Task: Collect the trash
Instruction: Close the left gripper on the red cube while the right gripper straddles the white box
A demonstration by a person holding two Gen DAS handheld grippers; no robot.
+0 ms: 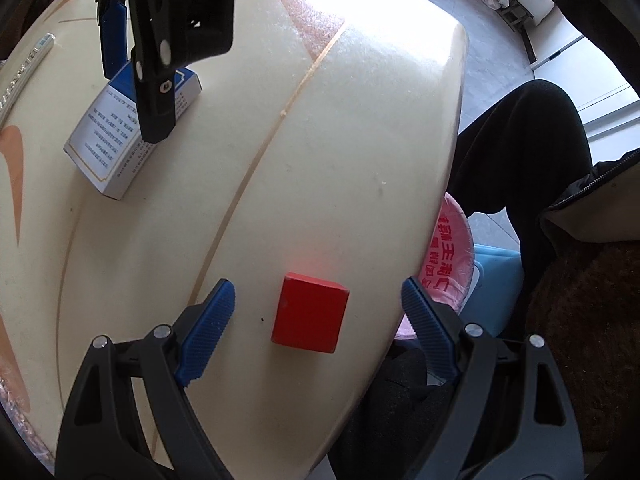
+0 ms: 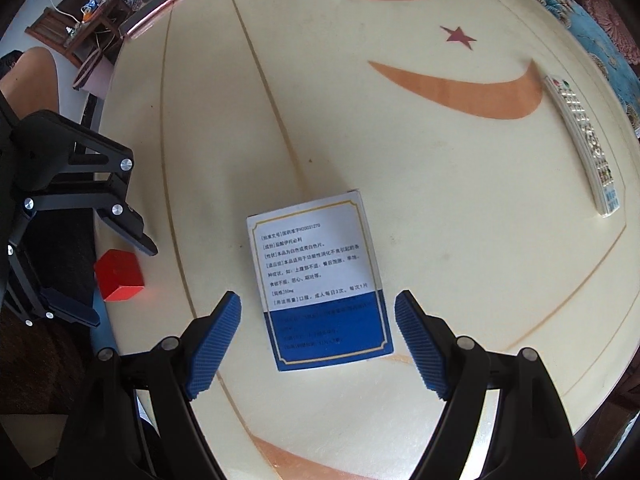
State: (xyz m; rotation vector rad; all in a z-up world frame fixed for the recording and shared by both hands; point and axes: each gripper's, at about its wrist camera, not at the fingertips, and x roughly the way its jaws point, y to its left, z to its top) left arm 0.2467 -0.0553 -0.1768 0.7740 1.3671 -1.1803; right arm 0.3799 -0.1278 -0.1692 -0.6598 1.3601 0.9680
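Listing items on a round cream table (image 2: 320, 120) with orange inlay shapes, thin curved lines and one small dark red star. Item one: red block (image 1: 309, 312), small and cube-like, lying flat near the table edge; the left gripper (image 1: 316, 320) hangs above it pointing steeply down, jaws spread wide, blue ribbed pads (image 1: 208, 332) on either side and clear of the block, nothing grasped. In the right wrist view the same block (image 2: 119, 275) sits at the table's left edge between the left gripper's (image 2: 120, 280) two dark fingers, untouched. Item two: medicine box (image 2: 322, 280), flat, upper part white with printed text, lower part blue, gold border line; it lies face up towards the middle of the table. The right gripper (image 2: 318, 344) hovers over its blue end, jaws released and wide apart, pads (image 2: 212, 344) to each side of the box without contact. In the left wrist view the box (image 1: 116, 136) lies beneath the right gripper's black fingers. Item three: white remote control (image 2: 580, 144), lying near the far right rim, well apart from the box. Item four: pink bag (image 1: 448, 256) with red characters, lining a bin below the table edge, just beside a light blue object (image 1: 496, 292). Item five: a person's leg in black trousers (image 1: 520, 148) beside the table.
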